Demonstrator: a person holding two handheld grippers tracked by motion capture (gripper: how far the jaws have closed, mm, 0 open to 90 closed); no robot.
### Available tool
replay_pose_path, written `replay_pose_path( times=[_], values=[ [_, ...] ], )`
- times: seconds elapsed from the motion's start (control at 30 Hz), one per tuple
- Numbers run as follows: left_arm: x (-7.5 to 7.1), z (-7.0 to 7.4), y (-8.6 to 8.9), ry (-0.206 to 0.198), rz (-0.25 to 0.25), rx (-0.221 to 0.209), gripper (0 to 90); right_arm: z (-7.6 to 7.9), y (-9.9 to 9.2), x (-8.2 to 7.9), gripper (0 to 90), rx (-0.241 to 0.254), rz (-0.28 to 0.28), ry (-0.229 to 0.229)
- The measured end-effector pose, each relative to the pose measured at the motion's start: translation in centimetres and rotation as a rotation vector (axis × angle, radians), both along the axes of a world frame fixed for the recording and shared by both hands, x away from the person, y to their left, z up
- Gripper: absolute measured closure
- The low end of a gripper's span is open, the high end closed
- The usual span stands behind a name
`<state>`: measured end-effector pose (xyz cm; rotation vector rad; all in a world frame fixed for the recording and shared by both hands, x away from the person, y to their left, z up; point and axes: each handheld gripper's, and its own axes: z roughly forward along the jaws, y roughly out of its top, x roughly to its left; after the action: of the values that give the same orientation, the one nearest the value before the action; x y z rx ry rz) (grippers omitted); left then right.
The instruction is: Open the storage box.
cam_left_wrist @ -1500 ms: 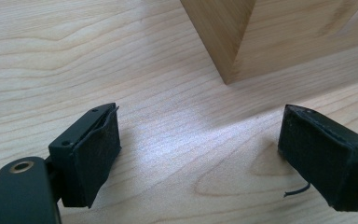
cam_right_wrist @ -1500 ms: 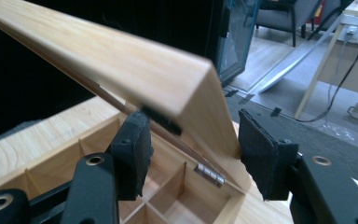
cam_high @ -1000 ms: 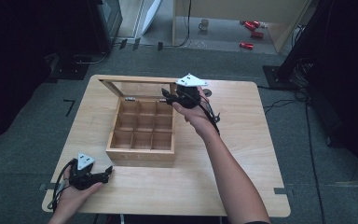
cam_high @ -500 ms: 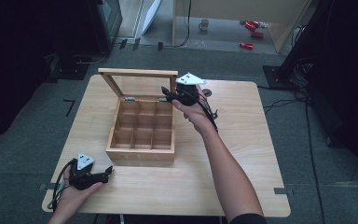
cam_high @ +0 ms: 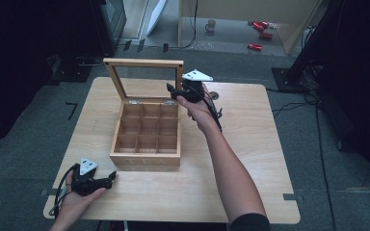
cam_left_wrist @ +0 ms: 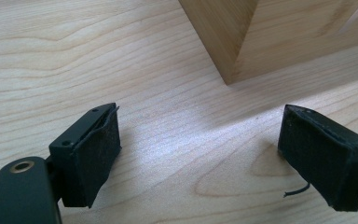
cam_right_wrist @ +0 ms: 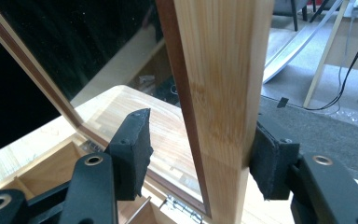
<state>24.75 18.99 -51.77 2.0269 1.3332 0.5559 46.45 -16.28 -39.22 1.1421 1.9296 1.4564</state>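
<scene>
Compartments of tea box (cam_high: 147, 132) empty (lid (cam_high: 144, 79) upright); right gripper (cam_high: 172, 91) straddles lid frame, left gripper (cam_high: 112, 178) open.

We had the tea box (cam_high: 147, 139) mid-table (cam_high: 250, 159), lid (cam_high: 144, 77) upright at its far edge. Right gripper (cam_high: 176, 93) straddled the lid's right frame; left gripper (cam_high: 107, 180) sat near the box's front-left corner.

Bench (cam_high: 250, 159) lies bare and wide from three o'clock round to six o'clock of the wooden box (cam_high: 147, 144), so a hand passes freely there. The raised lid (cam_high: 144, 77) stands as a wall at twelve o'clock, its right rail between the right gripper (cam_high: 173, 91) jaws. At seven o'clock the left gripper (cam_high: 108, 179) sits near the box's front corner.
</scene>
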Motion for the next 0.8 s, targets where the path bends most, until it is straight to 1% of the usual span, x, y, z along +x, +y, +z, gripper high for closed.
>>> replay_pose_path(
  times=[0.03, 0.13, 0.17, 0.4, 0.43, 0.57, 0.7, 0.73, 0.77, 0.8],
  values=[
    [0.0, 0.0, 0.0, 0.001, 0.0, -0.001, 13.4, 0.0, 0.0, 0.4, 46.2, 0.004, -0.003, 0.003],
    [0.0, 0.0, 0.1, 0.001, 0.0, -0.003, 13.5, -0.1, -0.1, 0.7, 47.0, 0.01, -0.005, 0.002],
    [0.0, 0.0, 0.1, 0.0, 0.0, -0.004, 13.4, -0.2, -0.2, 1.1, 47.4, 0.026, -0.01, 0.007],
    [0.0, 0.0, 0.1, 0.001, 0.002, -0.007, 13.4, -0.8, -0.3, 1.7, 48.6, 0.041, -0.022, 0.013],
    [0.0, 0.0, 0.1, 0.002, 0.002, -0.009, 13.4, -1.1, -0.3, 1.8, 48.9, 0.043, -0.026, 0.017],
    [0.0, 0.0, 0.1, 0.002, 0.002, -0.009, 13.4, -1.8, -0.2, 2.1, 50.7, 0.023, -0.034, 0.031],
    [0.0, 0.0, 0.0, 0.002, 0.002, -0.008, 13.4, -2.1, -0.2, 2.5, 53.6, 0.015, -0.064, 0.05],
    [0.0, 0.0, 0.0, 0.002, 0.002, -0.008, 13.4, -2.1, -0.2, 2.5, 53.6, 0.015, -0.064, 0.05],
    [0.0, 0.0, 0.1, 0.001, 0.002, -0.008, 13.4, -2.2, -0.2, 2.6, 56.3, 0.007, -0.084, 0.055],
    [0.0, 0.0, 0.1, 0.001, 0.002, -0.008, 13.4, -2.2, -0.2, 2.6, 56.3, 0.007, -0.084, 0.055]
  ],
)
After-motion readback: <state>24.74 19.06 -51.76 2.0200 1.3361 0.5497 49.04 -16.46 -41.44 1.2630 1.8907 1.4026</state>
